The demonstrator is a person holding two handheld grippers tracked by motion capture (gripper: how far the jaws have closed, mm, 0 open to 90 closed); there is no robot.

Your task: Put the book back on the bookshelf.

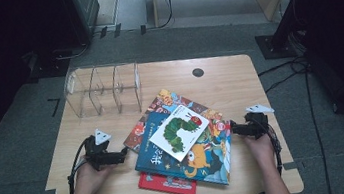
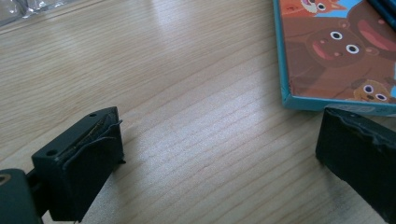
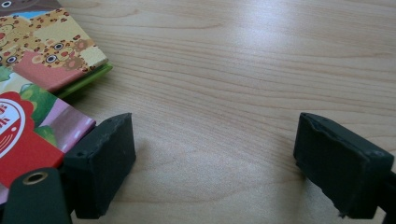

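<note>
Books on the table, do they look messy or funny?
Yes. The books lie in a crooked heap, each turned a different way, while the clear organizer behind them stands empty. Both grippers, left and right, are open beside the heap.

I see just a corner of the red book (image 1: 167, 184) poking from under the stack; its cover stays hidden.

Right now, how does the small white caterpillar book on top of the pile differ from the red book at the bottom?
The white caterpillar book lies on top of the pile with its whole cover showing; the red book sits underneath, with just its near edge sticking out. The white one is turned diagonally; the red one's edge runs closer to the wooden table's front edge. Both lie flat, untouched by either gripper.
</note>
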